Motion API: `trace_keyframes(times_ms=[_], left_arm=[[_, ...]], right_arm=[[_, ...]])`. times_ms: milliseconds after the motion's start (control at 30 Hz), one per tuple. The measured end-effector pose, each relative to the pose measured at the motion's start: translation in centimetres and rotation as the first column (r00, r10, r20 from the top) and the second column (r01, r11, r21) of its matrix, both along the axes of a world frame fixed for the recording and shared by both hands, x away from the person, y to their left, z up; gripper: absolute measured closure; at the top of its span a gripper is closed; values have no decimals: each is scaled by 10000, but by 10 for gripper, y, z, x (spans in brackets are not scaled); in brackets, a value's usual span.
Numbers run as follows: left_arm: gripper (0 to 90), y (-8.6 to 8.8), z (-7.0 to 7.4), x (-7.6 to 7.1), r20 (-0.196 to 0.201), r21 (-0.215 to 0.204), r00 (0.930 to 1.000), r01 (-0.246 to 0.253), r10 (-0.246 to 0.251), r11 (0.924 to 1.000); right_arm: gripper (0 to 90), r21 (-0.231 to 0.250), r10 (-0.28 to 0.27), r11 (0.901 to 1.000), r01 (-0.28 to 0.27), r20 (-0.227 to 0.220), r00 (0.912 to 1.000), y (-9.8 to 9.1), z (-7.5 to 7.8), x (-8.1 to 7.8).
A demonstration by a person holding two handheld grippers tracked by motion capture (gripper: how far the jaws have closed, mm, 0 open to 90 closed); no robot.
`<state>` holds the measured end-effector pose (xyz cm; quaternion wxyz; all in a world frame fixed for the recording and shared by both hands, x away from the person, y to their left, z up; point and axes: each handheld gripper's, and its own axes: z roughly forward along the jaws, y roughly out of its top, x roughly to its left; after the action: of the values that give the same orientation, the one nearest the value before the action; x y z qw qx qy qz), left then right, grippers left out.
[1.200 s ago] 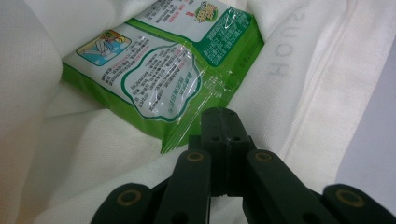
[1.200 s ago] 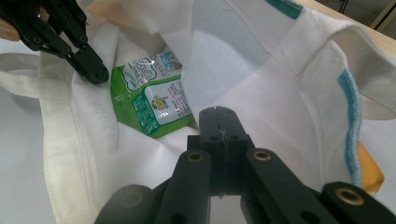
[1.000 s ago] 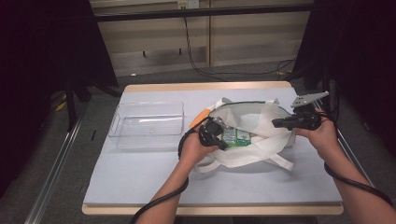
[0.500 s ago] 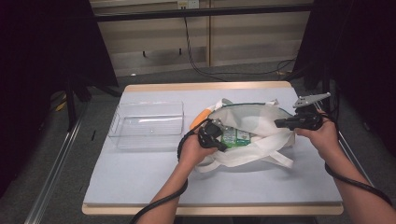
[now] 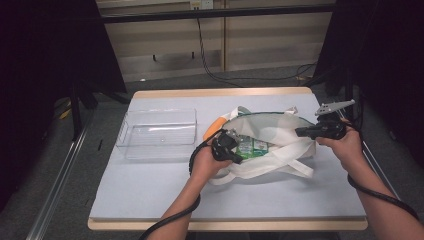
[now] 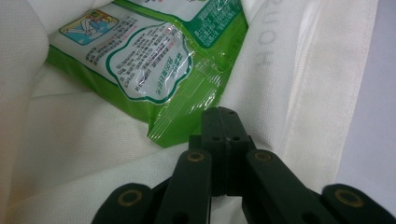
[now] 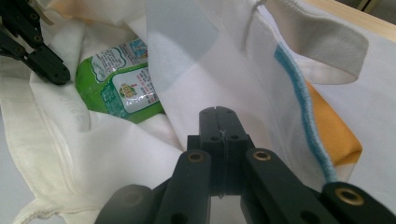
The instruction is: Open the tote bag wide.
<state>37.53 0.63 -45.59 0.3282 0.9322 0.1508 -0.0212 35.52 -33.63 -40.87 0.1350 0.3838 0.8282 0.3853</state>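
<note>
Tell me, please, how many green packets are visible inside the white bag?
2: green packets and lie side by side in the white tote bag, by the left gripper; more may be hidden.

I see the tote bag (image 5: 280, 150) as matt, woven off-white cloth with a rough grain, and the green packet (image 6: 154, 70) inside it as glossy, crinkled plastic film. At about nine o'clock from the bag sits a clear, smooth plastic tray (image 5: 157, 134) on a matt pale table cover (image 5: 150, 190), edged with light wood
</note>
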Motion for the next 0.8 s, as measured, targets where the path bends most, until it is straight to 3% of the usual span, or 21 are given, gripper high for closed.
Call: trace_keyframes(times_ms=[800], left_arm=[[900, 2, -4, -3, 61, -5, 10000, -58, 59, 10000]], right_arm=[[900, 41, -301, 9995, 302, -249, 9992, -7, -17, 4]])
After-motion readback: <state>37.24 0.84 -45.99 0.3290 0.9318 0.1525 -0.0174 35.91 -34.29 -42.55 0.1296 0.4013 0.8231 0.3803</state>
